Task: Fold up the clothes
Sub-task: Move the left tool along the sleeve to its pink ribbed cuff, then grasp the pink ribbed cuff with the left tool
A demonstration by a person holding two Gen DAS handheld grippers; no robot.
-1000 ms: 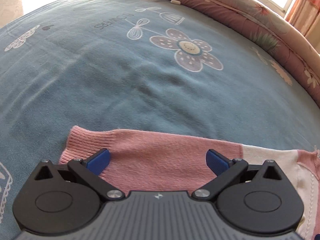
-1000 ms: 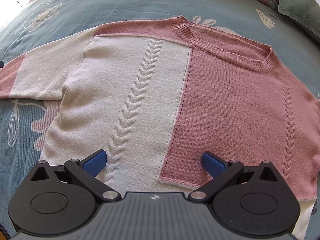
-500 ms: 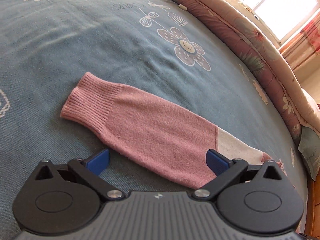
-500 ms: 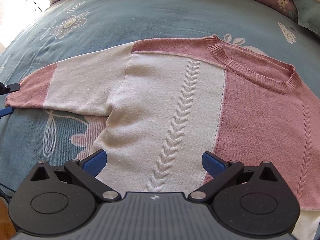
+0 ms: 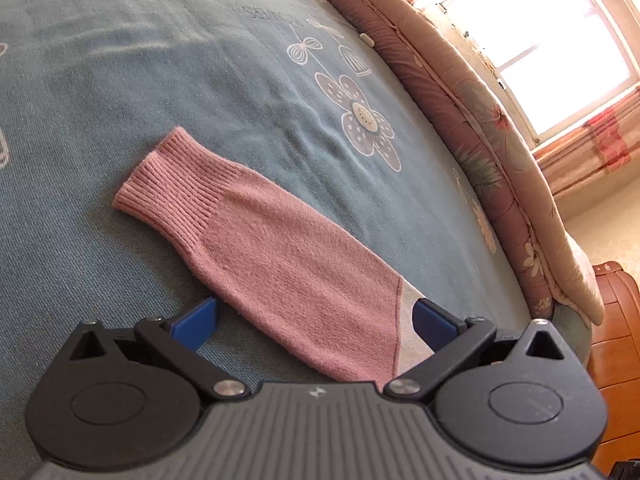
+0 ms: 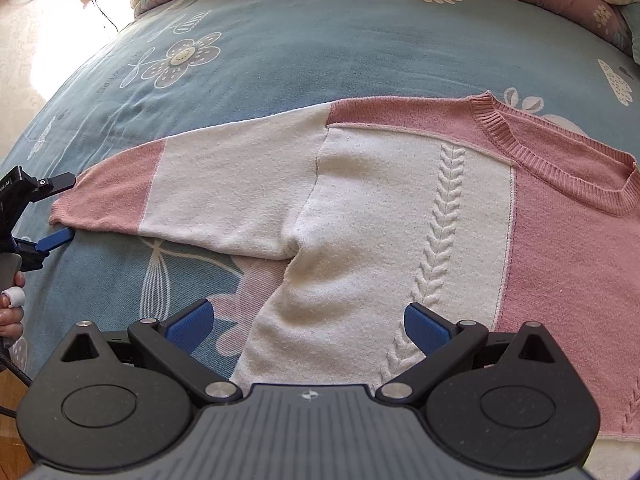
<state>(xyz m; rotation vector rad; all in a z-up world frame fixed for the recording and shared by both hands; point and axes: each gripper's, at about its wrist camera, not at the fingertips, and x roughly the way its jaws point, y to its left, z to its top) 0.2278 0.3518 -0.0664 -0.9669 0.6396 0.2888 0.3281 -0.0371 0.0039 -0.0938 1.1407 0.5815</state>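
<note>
A pink and white knit sweater (image 6: 400,216) lies flat on the bed, collar toward the far right. Its left sleeve (image 5: 280,256) stretches out with a ribbed pink cuff (image 5: 160,188) at the end. My left gripper (image 5: 314,320) is open, hovering low over the sleeve where pink meets white, a blue pad on either side. It also shows at the sleeve's end in the right wrist view, left gripper (image 6: 60,208). My right gripper (image 6: 306,324) is open above the white lower body panel, holding nothing.
A blue bedspread (image 5: 120,60) with flower prints covers the bed. A pink floral quilt (image 5: 480,120) is rolled along the far edge below a bright window (image 5: 540,32). A wooden cabinet (image 5: 616,340) stands at the right. A person's hand (image 6: 10,312) holds the left gripper's handle.
The left gripper swung round and pulled back, so the whole pink sleeve end is in view between its fingers. The right gripper shifted left, toward the white panel and sleeve.
</note>
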